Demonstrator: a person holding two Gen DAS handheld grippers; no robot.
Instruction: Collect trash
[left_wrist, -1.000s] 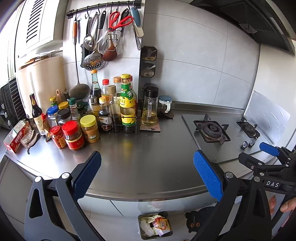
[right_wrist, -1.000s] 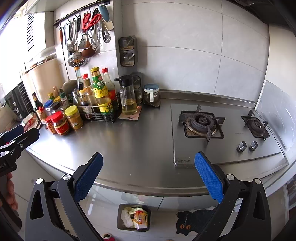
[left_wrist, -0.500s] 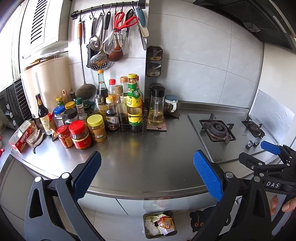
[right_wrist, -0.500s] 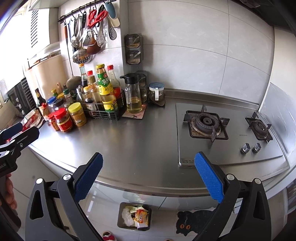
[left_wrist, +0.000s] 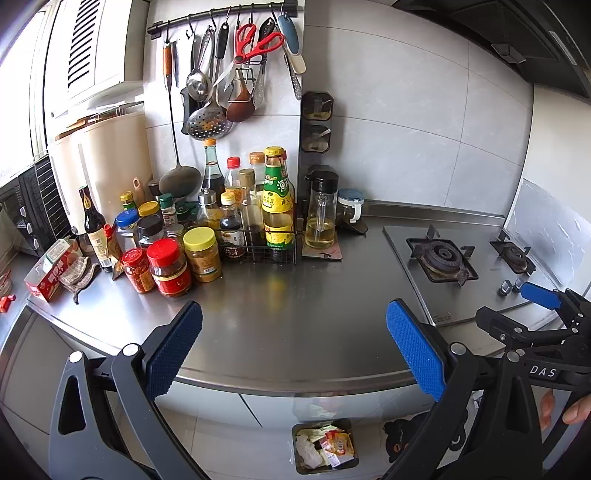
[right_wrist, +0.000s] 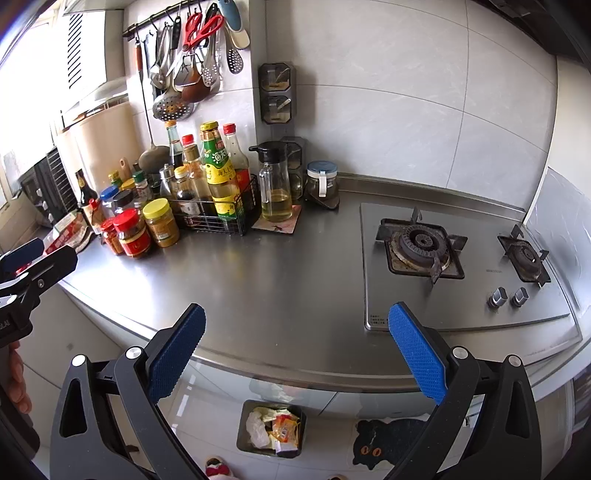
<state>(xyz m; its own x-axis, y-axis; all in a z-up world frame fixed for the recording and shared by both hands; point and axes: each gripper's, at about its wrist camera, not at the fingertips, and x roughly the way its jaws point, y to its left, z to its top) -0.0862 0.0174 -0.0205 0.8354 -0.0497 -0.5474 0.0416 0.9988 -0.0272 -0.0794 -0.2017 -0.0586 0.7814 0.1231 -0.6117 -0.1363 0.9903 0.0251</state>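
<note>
Hovering above the counter (left_wrist: 295, 314), both tools are spread wide and carry nothing. Left gripper (left_wrist: 293, 347) is nearer to the only loose bits I can see, a red carton (left_wrist: 50, 273) w/ a crumpled wrapper (left_wrist: 77, 271) at far left edge. Trash bin (right_wrist: 271, 428) sits on the floor, below the counter front, approx. between the grippers. Right gripper (right_wrist: 295, 349) faces the stove (right_wrist: 424, 247).

Brushed steel counter (left_wrist: 295, 317) — glossy wall tiles (left_wrist: 406, 129)
</note>
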